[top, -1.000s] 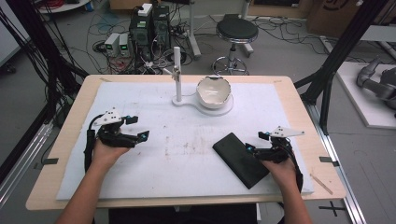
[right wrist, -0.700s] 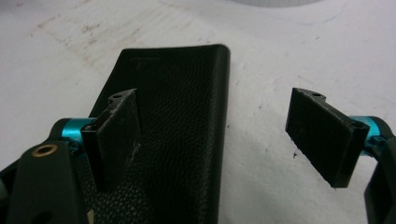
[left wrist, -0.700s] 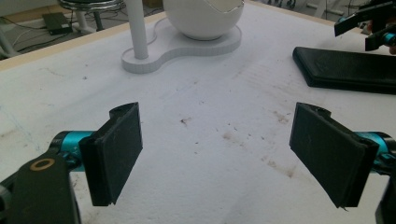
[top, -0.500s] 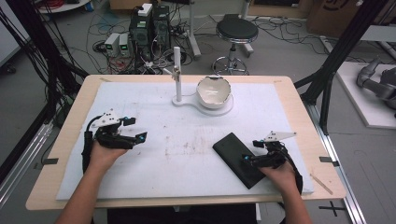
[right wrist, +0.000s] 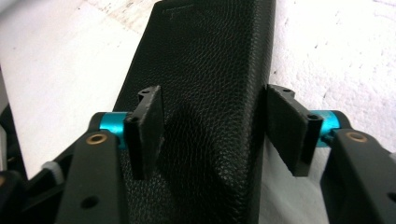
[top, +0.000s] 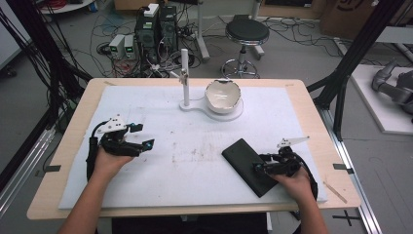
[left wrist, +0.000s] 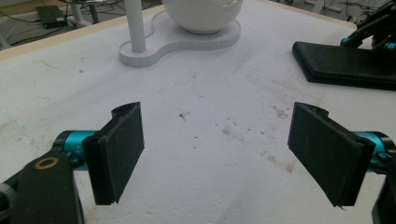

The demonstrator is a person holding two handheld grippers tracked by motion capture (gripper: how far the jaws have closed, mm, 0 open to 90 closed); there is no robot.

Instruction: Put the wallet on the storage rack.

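Black pebbled leather covers the flat case (right wrist: 205, 93), which lies on the white mat (top: 195, 175) directly under the right hand-held gripper (top: 260, 167) and runs away from it along its line of reach. In the right gripper view its jaws have just been closing: one pad stands over the case's top face, the other sits just off its long edge, and whether either presses on the leather cannot be told. In the high view the case (top: 246, 163) is angled across the bench (top: 336, 175), its near end beneath that hand-held gripper. Well apart, across the mat from it, the left hand-held gripper (top: 141, 136) rests with its jaws spread wide and only bare, smudged mat between them (left wrist: 215, 154). Beyond both hand-held grippers, toward the far edge of the bench, a white bowl (top: 223, 95) sits on a white base (top: 234, 114) that also carries an upright white post (top: 184, 78).
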